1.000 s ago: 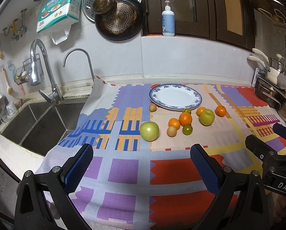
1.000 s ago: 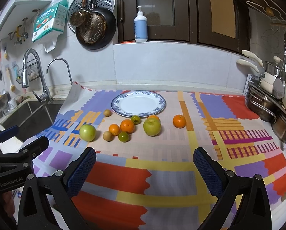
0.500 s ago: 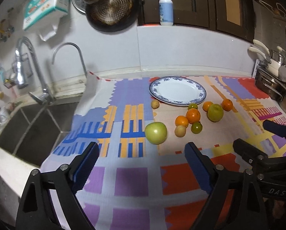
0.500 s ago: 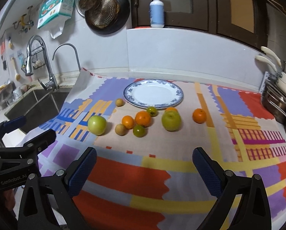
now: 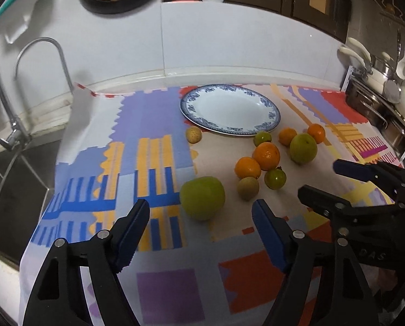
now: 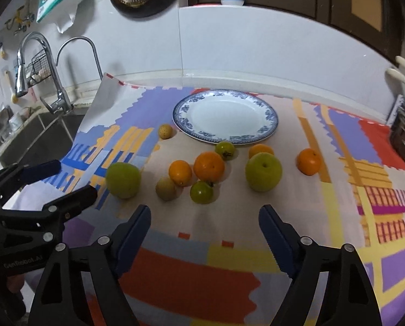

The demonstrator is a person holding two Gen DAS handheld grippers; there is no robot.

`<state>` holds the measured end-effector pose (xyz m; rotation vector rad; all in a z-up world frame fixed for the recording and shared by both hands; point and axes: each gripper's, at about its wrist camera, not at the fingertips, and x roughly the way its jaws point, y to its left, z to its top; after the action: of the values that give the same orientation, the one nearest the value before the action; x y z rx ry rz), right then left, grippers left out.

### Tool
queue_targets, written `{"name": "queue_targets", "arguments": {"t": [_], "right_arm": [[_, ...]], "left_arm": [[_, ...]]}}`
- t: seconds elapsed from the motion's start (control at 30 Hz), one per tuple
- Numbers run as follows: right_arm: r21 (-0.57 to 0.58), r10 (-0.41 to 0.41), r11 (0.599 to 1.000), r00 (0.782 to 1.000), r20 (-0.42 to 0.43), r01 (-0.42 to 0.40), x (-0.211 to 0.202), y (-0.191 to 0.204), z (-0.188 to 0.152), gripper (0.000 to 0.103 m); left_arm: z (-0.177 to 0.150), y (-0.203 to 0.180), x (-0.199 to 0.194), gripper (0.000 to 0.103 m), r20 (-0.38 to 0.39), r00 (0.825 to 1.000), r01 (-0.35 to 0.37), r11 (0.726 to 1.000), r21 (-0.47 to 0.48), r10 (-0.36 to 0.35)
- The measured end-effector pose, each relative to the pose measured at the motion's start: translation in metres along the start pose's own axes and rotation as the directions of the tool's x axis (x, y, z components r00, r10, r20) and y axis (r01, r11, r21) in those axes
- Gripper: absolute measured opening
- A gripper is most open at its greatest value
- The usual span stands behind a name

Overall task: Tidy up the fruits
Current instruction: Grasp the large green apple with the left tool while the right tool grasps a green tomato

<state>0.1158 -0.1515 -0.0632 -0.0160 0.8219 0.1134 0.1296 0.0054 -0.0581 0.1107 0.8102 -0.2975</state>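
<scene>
- Approaching fruit; left gripper (image 5: 201,218) and right gripper (image 6: 204,218) empty, jaws apart, just been closing.
- Next: left straddles the near green apple (image 5: 202,197), clamps, carries to plate (image 5: 229,109).

Plate (image 6: 270,123) at back of cloth (image 6: 256,225); fruits (image 6: 208,166) clustered just before it; sink (image 6: 25,141) left, apparently lower.

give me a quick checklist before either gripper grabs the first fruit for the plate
1. Blue-rimmed white plate bare, ready for fruit: ok.
2. Left gripper holding nothing, jaws just been closing: ok.
3. Right gripper holding nothing, jaws just been closing: ok.
4. Big green apple nearest the sink ahead of the left gripper, untouched: ok.
5. Small green fruit ahead of the right gripper, close beside the largest orange: not ok.
</scene>
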Motion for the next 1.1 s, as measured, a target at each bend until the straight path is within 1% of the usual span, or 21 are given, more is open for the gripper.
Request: {"name": "queue_targets", "arguments": {"t": [0.03,0.07,0.13,0.2,0.27,0.3,0.37,0.43,0.5,0.6,0.63,0.7,0.77,0.97,1.0,1.1], "right_arm": [[-0.005,0.009,1.000,1.000,-0.011,-0.009,0.007,-0.002,0.003,0.075],[-0.009,0.023,1.000,0.999,-0.025,-0.023,0.014,-0.005,0.005,0.074],[-0.011,0.043,0.999,0.998,-0.050,-0.044,0.025,-0.009,0.007,0.069],[-0.018,0.057,0.998,0.996,-0.069,-0.059,0.034,-0.010,0.009,0.067],[-0.029,0.073,0.997,0.993,-0.088,-0.076,0.044,-0.010,0.009,0.064],[-0.030,0.077,0.996,0.992,-0.099,-0.080,0.047,-0.010,0.009,0.060],[-0.031,0.095,0.995,0.989,-0.116,-0.099,0.055,-0.011,0.011,0.059],[-0.023,0.100,0.994,0.987,-0.123,-0.103,0.060,-0.012,0.012,0.057],[-0.022,0.108,0.993,0.986,-0.127,-0.112,0.063,-0.012,0.013,0.054],[-0.023,0.112,0.993,0.985,-0.133,-0.116,0.069,-0.013,0.014,0.053],[-0.021,0.120,0.992,0.983,-0.139,-0.124,0.072,-0.013,0.014,0.049],[-0.016,0.124,0.992,0.981,-0.147,-0.128,0.076,-0.014,0.015,0.047],[-0.006,0.124,0.992,0.980,-0.155,-0.127,0.081,-0.015,0.015,0.043],[-0.005,0.146,0.989,0.978,-0.151,-0.149,0.084,-0.013,0.015,0.034],[-0.007,0.148,0.988,0.978,-0.150,-0.151,0.084,-0.013,0.015,0.031],[-0.012,0.150,0.988,0.978,-0.148,-0.153,0.084,-0.012,0.015,0.030]], "left_arm": [[0.001,-0.001,0.004,0.076,-0.004,1.000,-0.004,1.000,0.006,0.004],[0.003,-0.001,0.008,0.073,-0.013,1.000,-0.011,1.000,0.011,0.011],[0.005,-0.001,0.015,0.073,-0.021,1.000,-0.003,1.000,0.021,0.004],[0.006,0.000,0.024,0.072,-0.035,0.999,-0.009,1.000,0.027,0.010],[0.008,0.001,0.032,0.069,-0.057,0.998,-0.002,1.000,0.017,0.003],[0.008,0.002,0.035,0.069,-0.063,0.998,0.004,1.000,0.014,-0.003],[0.008,0.001,0.042,0.067,-0.080,0.997,0.007,1.000,0.008,-0.006],[0.007,0.002,0.048,0.063,-0.093,0.996,0.010,1.000,-0.002,-0.010],[0.007,0.003,0.053,0.062,-0.103,0.995,0.012,1.000,-0.019,-0.014],[0.008,0.005,0.059,0.059,-0.117,0.993,0.020,0.999,-0.033,-0.024],[0.008,0.005,0.061,0.057,-0.122,0.992,0.018,0.999,-0.035,-0.022],[0.007,0.005,0.064,0.054,-0.129,0.991,0.018,0.999,-0.041,-0.024],[0.007,0.006,0.066,0.050,-0.136,0.990,0.024,0.998,-0.054,-0.032],[0.007,0.006,0.067,0.049,-0.130,0.991,0.025,0.998,-0.057,-0.032],[0.006,0.005,0.066,0.049,-0.128,0.991,0.024,0.998,-0.053,-0.030],[0.006,0.004,0.066,0.049,-0.124,0.992,0.020,0.999,-0.047,-0.026]]}}
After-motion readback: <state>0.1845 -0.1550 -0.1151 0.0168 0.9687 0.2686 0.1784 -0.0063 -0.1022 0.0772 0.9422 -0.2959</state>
